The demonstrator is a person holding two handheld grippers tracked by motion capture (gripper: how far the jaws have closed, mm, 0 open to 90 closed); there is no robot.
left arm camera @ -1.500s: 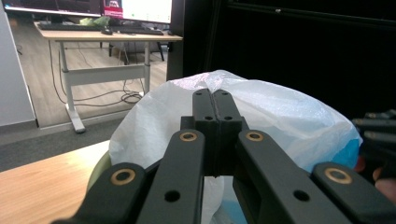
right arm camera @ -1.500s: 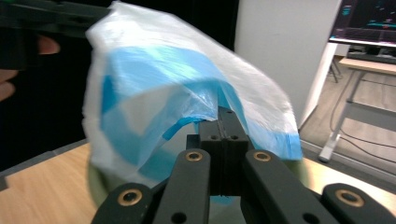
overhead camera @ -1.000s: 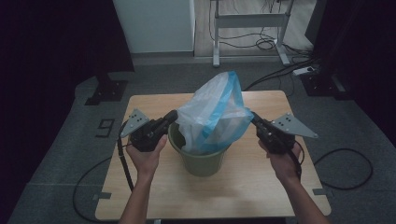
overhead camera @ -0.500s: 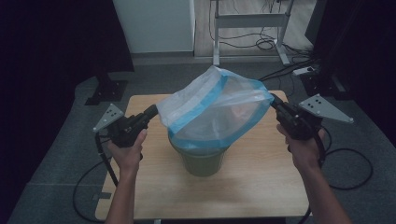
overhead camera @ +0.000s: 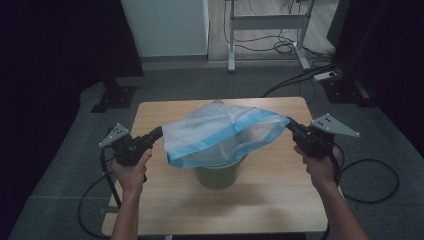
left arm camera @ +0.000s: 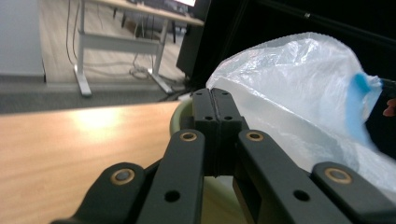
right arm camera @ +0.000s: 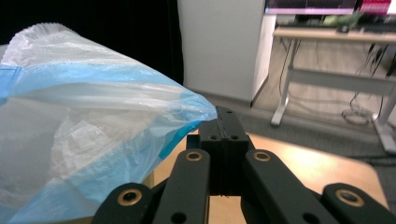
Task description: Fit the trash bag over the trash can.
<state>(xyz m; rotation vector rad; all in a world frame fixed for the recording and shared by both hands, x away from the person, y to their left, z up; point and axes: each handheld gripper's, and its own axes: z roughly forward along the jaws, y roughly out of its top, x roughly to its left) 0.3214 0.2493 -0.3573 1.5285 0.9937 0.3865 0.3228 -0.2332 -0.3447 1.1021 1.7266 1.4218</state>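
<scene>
Left claw (overhead camera: 159,132) and right claw (overhead camera: 289,123) clamping plastic bag (overhead camera: 220,135), stretched over green bin (overhead camera: 220,176)

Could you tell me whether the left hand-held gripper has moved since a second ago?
Yes. The left hand-held gripper has moved outward from the bin toward the table's left edge.

Thin glossy translucent plastic bag (overhead camera: 220,135); matt wooden table (overhead camera: 280,200)

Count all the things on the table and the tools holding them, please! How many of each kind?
Plastic bag: 1
Green bin: 1
Hand-held gripper: 2, left and right
Total: 4
</scene>
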